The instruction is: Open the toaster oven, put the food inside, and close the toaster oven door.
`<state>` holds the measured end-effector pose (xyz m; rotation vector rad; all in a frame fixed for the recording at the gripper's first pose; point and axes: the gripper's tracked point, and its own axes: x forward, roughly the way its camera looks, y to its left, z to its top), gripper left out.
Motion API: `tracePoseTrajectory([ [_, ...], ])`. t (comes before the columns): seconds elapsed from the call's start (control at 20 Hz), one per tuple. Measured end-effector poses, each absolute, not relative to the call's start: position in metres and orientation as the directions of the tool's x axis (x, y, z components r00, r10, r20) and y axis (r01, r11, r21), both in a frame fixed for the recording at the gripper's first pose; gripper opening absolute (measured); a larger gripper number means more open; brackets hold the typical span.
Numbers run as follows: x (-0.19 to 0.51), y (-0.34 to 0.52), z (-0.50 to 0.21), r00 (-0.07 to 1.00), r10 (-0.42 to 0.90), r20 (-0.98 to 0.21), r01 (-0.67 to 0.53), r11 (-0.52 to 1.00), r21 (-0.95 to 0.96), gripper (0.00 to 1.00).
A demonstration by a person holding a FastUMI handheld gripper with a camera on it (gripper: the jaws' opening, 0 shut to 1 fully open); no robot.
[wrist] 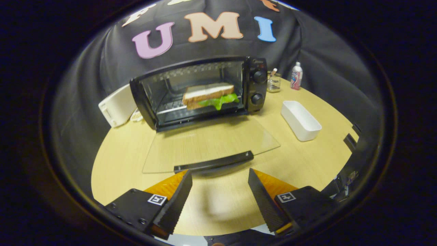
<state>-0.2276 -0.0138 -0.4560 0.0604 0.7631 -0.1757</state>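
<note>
Now your fingers (pixel 220 191) are spread wide and empty at the bottom of the frame, just short of the door handle (pixel 214 162). The sandwich (pixel 209 96) sits inside the oven (pixel 199 92) at centre. Closing remains: get under that handle and swing the door (pixel 208 143) up.

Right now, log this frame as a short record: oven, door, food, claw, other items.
oven: toaster oven on wooden table, open
door: glass door folded flat, handle just ahead of the fingers
food: sandwich on the rack inside
claw: claw open, empty, fingers apart behind the handle
other items: white tray, jar, bottle
</note>
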Motion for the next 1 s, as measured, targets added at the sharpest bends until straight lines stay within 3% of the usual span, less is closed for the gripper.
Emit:
tracePoseTrajectory([
  [0.45,-0.213,0.006,-0.480,0.698,-0.054,-0.714,0.080,0.997,0.003,1.00],
  [1.0,-0.161,0.013,-0.387,0.842,0.004,-0.540,0.085,0.987,0.140,1.00],
])
